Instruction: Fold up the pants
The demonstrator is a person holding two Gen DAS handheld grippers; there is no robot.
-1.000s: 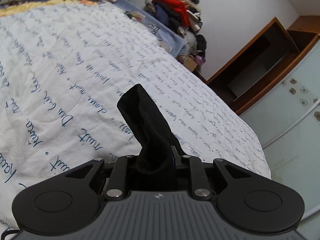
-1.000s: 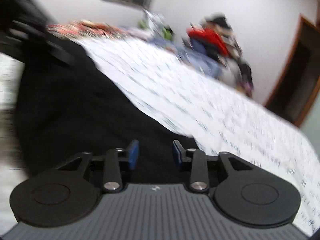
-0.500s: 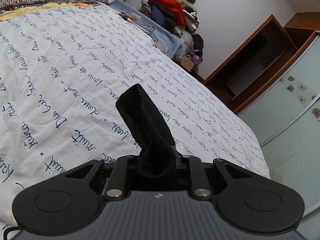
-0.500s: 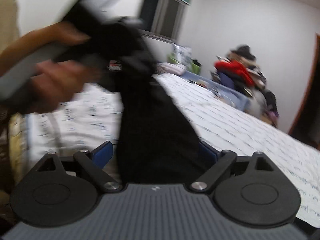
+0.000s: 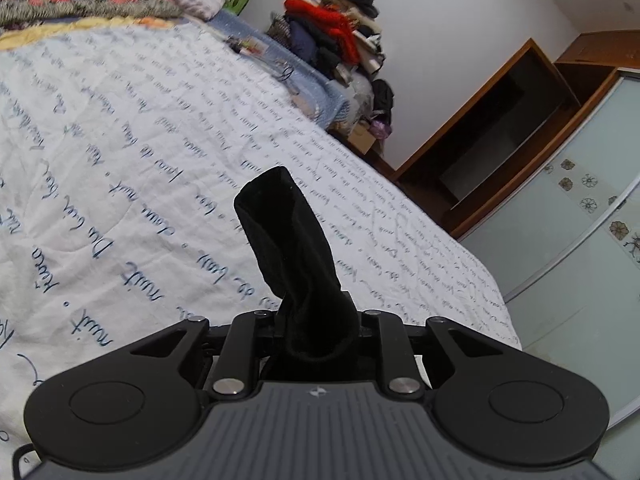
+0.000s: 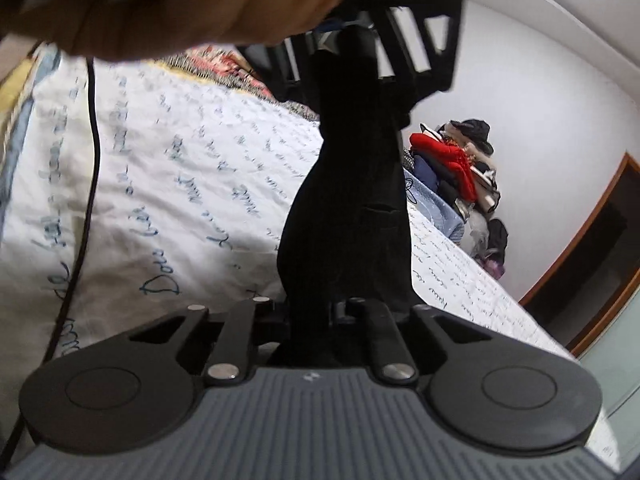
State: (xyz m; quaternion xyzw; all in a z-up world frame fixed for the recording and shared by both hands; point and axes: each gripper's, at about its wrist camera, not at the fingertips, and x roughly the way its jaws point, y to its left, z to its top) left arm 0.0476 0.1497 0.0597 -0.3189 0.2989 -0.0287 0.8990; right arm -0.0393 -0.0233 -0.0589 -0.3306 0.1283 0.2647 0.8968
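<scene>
White script-printed bedspread (image 5: 120, 168) fills the background. Your left gripper (image 5: 316, 320) clamps a bunch of the black fabric pants (image 6: 352, 208); your right gripper (image 6: 312, 312), just closed, pinches them lower. Keep both grips firm, draw the cloth taut, then lay it flat mid-bed.

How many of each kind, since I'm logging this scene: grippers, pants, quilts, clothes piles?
Grippers: 2, left gripper and right gripper, its jaws just closing, pants between them.
Pants: 1
Quilt: 1
Clothes pile: 1
Total: 5
</scene>
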